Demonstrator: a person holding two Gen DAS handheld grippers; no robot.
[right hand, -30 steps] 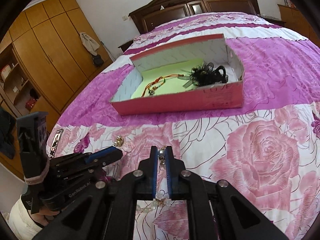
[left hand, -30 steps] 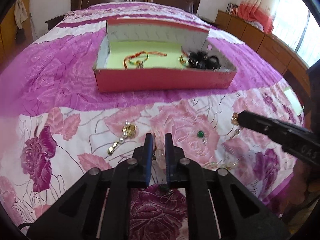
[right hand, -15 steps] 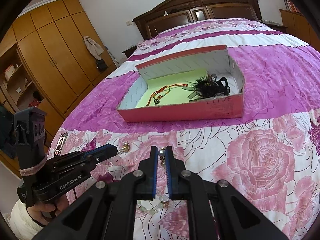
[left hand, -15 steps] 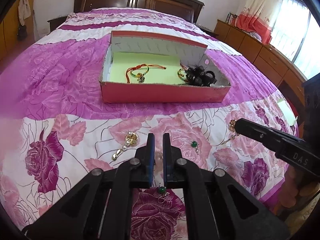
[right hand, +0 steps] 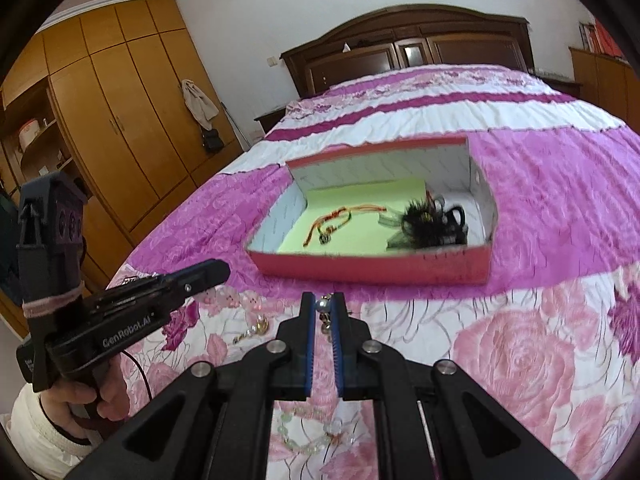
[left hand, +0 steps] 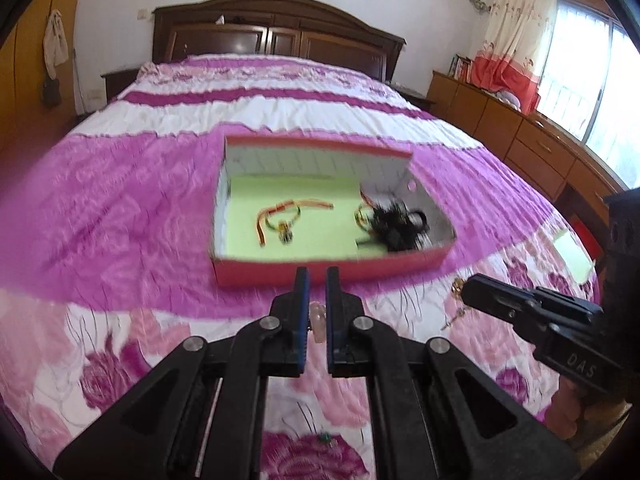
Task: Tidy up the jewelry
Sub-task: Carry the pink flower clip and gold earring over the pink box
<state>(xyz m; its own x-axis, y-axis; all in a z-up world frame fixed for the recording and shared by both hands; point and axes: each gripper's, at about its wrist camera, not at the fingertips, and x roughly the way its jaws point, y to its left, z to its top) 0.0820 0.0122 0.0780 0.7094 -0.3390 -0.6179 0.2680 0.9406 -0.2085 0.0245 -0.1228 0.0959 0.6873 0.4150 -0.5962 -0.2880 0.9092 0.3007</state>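
A red shoebox (left hand: 320,270) (right hand: 372,270) with a green floor sits on the bed and holds a red-and-yellow cord bracelet (left hand: 286,216) (right hand: 332,220) and a black hair piece (left hand: 394,226) (right hand: 434,222). My left gripper (left hand: 317,280) is shut on a pale pink crystal piece (left hand: 318,322), raised just before the box's near wall. My right gripper (right hand: 323,304) is shut on a beaded earring (right hand: 322,307), also just short of the box. Each gripper shows in the other's view: the right (left hand: 472,290), the left (right hand: 218,270).
Loose jewelry lies on the floral bedspread: a gold earring (right hand: 256,328), a pale bead bracelet (right hand: 312,436), a green stud (left hand: 324,437), gold pieces (left hand: 456,288). A headboard (left hand: 276,46) is at the far end, wardrobes (right hand: 120,128) left, a dresser (left hand: 520,136) right.
Both grippers have risen and moved forward toward the box with their pieces still held. The box now sits closer and lower in both views.
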